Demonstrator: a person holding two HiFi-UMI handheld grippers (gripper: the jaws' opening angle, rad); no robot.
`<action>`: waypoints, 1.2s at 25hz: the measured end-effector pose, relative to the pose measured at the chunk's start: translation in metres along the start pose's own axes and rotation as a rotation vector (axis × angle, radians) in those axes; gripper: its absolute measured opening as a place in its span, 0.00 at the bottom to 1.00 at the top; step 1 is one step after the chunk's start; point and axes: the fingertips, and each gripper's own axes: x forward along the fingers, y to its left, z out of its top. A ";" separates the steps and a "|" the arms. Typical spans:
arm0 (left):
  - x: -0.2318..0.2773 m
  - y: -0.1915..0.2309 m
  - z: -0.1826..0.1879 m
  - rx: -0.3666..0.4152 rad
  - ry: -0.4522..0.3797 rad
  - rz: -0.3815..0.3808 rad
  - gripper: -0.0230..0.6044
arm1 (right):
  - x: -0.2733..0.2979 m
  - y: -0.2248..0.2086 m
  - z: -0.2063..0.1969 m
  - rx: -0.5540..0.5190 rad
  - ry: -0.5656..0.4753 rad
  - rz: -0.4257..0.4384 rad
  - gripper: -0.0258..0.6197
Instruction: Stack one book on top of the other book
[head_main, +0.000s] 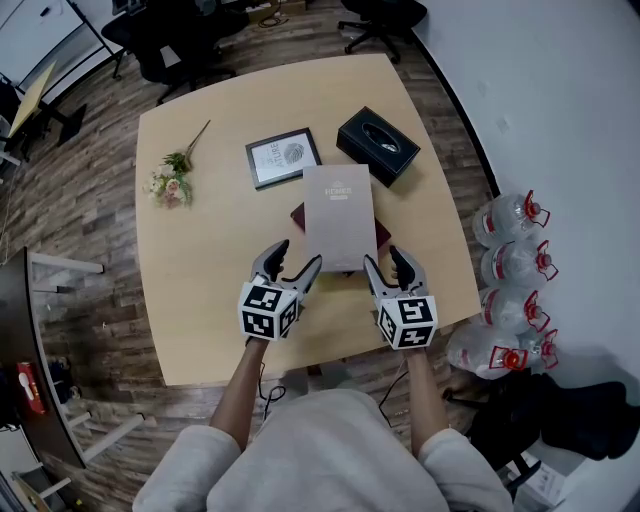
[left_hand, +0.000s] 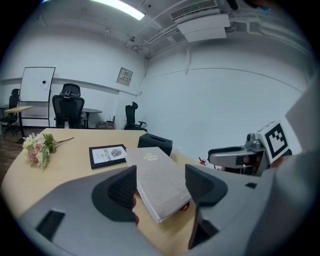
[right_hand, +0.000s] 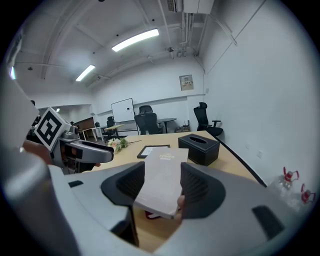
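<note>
Two books, grey book (head_main: 340, 215) atop maroon book (head_main: 297, 216); left claw (head_main: 298, 256) wide open, right claw (head_main: 383, 258) half-open, both empty

Right gripper (right_hand: 162, 181) stands open before grey book (right_hand: 165, 167) lying on red book (right_hand: 152, 215)

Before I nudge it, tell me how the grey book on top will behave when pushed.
The grey book looks slim and flat, so probably light yet fairly stiff. It overhangs the smaller dark red book beneath, so a push would likely slide it off rather than move both. Its near end seems unsupported and may tip if pressed.
</note>
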 end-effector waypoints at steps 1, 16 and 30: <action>-0.004 -0.001 0.000 0.005 -0.006 0.002 0.53 | -0.004 0.002 0.001 -0.007 -0.005 -0.002 0.38; -0.052 0.002 0.005 0.040 -0.079 0.077 0.09 | -0.042 0.019 0.012 -0.059 -0.071 -0.030 0.06; -0.119 0.039 0.027 0.051 -0.164 0.196 0.05 | -0.028 0.083 0.046 -0.141 -0.134 0.130 0.04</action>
